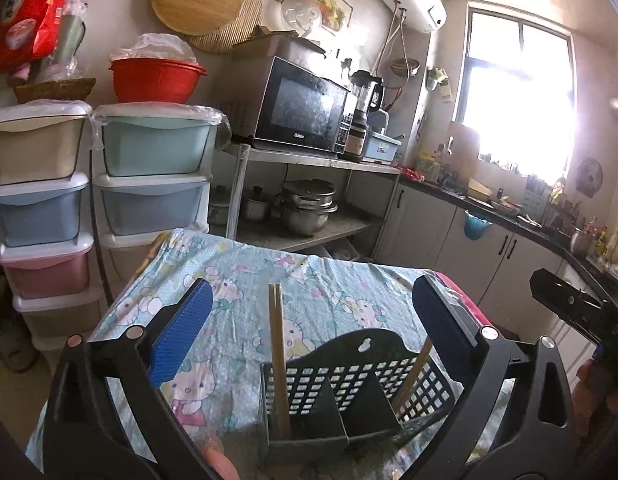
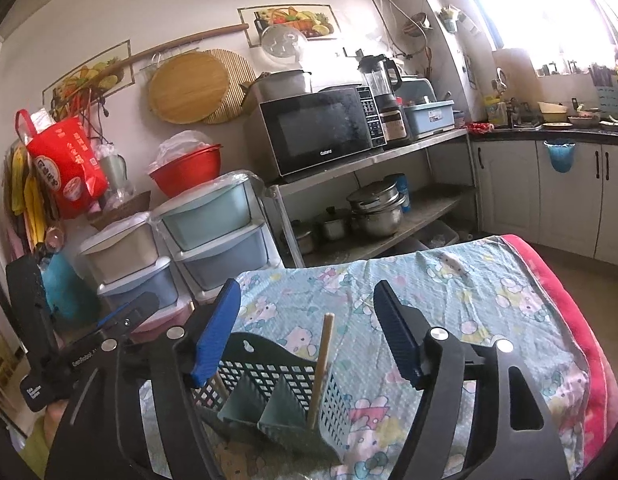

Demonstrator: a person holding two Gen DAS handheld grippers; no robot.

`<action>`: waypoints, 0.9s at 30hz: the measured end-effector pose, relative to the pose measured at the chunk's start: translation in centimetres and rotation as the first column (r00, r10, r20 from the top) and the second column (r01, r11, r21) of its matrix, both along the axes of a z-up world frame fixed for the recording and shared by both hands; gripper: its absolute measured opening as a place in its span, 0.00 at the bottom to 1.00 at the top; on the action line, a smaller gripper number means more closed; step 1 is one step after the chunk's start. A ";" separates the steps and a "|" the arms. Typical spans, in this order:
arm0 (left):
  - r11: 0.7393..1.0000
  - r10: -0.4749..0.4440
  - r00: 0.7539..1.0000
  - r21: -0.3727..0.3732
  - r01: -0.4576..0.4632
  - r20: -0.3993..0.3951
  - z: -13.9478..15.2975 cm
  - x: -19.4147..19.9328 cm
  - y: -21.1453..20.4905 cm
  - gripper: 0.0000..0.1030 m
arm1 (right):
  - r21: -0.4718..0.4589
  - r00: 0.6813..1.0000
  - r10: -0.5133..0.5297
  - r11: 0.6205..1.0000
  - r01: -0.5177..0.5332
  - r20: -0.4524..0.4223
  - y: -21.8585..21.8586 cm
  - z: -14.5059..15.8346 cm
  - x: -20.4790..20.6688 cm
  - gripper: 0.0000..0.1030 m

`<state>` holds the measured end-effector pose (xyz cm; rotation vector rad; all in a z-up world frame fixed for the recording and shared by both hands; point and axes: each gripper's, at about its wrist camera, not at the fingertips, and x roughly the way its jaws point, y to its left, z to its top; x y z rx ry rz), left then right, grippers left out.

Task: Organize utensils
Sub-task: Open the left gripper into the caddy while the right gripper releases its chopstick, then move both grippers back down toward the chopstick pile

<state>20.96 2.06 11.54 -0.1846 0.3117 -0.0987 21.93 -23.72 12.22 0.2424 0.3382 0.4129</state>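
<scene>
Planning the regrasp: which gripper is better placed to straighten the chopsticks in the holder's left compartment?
Left. The left gripper frames those chopsticks between its open pads; the right gripper sits over the other compartment.

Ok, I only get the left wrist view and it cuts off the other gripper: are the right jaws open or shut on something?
Observer: Open. The right gripper has its blue pads apart, touching nothing.
Operator: Anything standing between them?
Observer: A chopstick, standing in the right end compartment of the basket, clear of both pads.
Operator: The basket looks black here.
Observer: In the right wrist view it is pale blue-green.
</scene>
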 end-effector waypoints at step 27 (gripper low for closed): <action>1.000 0.009 0.999 -0.018 -0.010 -0.035 -1.8 -5.7 0.4 0.90 | -0.041 0.998 0.038 0.998 -0.040 -0.054 -1.0 -1.7 -5.8 0.70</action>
